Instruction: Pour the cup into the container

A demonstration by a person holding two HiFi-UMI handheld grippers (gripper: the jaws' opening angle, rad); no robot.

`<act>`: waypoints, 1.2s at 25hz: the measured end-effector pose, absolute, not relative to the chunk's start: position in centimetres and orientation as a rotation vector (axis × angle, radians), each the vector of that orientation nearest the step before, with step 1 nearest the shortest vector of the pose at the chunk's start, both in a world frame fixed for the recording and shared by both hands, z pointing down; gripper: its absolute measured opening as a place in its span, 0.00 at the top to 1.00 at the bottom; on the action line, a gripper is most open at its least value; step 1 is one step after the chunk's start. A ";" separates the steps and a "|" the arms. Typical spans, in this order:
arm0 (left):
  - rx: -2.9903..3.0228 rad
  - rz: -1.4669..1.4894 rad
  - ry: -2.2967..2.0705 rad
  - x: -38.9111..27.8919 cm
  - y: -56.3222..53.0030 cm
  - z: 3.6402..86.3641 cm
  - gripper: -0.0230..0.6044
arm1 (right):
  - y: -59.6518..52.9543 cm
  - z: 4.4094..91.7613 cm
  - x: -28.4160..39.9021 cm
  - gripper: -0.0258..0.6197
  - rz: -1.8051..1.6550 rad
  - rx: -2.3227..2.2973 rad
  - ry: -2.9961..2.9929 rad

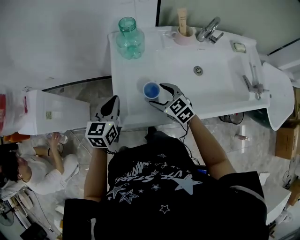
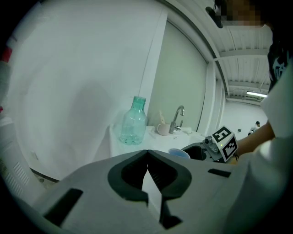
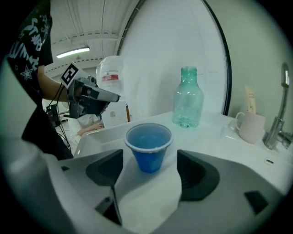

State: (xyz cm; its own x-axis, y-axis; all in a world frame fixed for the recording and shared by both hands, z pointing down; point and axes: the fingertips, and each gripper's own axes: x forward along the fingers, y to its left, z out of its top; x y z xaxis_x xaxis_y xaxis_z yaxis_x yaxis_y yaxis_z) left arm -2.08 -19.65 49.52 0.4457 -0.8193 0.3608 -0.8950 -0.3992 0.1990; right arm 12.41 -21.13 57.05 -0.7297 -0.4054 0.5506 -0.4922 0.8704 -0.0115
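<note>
Right gripper (image 3: 149,170) jaws wide apart around blue cup (image 3: 149,146), not touching | left gripper (image 2: 147,155) closed, empty, left of cup | green bottle (image 1: 130,37) beyond cup

White washbasin counter (image 1: 178,56) lies under and ahead of the right gripper (image 1: 158,94). Its chrome faucet (image 1: 207,29) stands at the far edge, beyond that gripper and to its right, and the drain (image 1: 198,70) sits in the basin between the two. A plain white wall (image 1: 56,37) rises ahead of the left gripper (image 1: 112,101), and a dark vertical strip (image 1: 158,11) divides it. Pale veined floor tiles (image 1: 84,91) show just left of the left gripper, with a white cabinet (image 1: 56,112) further left. A cardboard box (image 1: 283,140) sits well to the right of the right gripper. A strip light (image 3: 73,51) burns on the white-beamed ceiling, up and to the left of the right gripper.
</note>
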 end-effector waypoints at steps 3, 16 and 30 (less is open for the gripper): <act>2.318 0.281 -1.496 -2.3 -19.6 49.4 0.95 | -21.4 57.4 11.8 0.39 0.184 0.595 -2.498; 2.242 0.260 -1.593 -4.0 -18.9 49.9 0.95 | -21.9 57.5 10.1 0.49 0.102 0.493 -2.551; 2.262 0.226 -1.615 -5.3 -19.8 48.2 0.95 | -23.8 52.3 11.4 0.51 0.172 0.666 -2.664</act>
